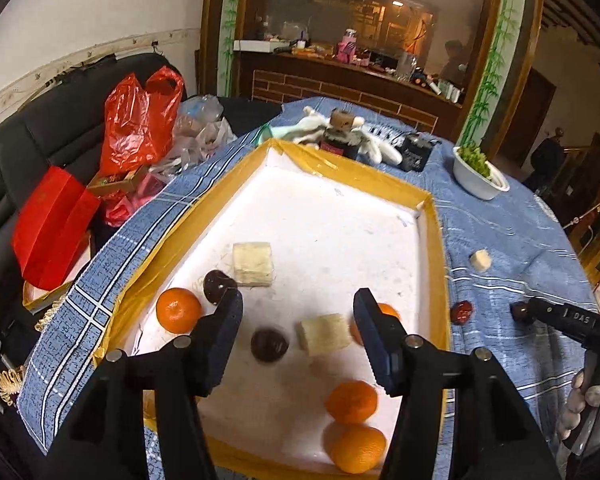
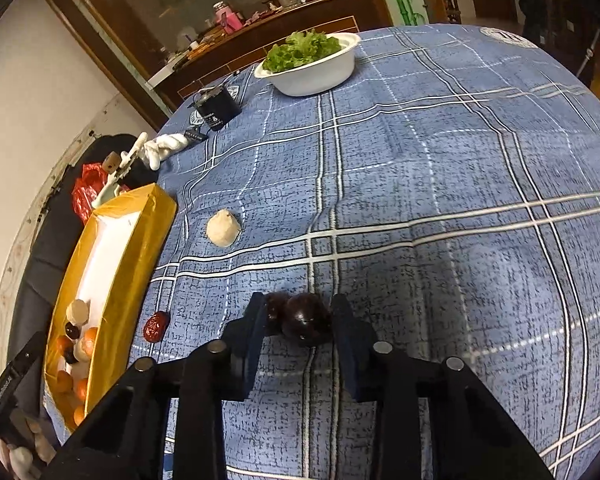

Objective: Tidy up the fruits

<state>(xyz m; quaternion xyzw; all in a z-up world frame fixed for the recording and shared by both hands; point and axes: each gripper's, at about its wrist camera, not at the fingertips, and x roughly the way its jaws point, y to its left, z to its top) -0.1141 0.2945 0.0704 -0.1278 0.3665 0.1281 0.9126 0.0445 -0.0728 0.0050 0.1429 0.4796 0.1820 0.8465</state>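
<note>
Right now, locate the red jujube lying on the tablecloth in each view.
Left wrist view: red jujube at right of centre, on the cloth just outside the tray's right wall.
Right wrist view: red jujube at lower left, beside the tray.
Shared landmark: yellow-taped tray.

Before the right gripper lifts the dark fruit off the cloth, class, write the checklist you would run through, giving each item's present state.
1. Right gripper closed on the dark fruit: ok, both pads are against it.
2. Only one fruit caught: cannot tell, a second dark lump sits at the left pad.
3. Left gripper clear of fruit: ok, it is open above the tray and holds nothing.
4. Free space in the tray: ok, the far half is bare white.
5. Fruit still on the cloth: not ok, the red date and a pale piece lie outside.
</note>
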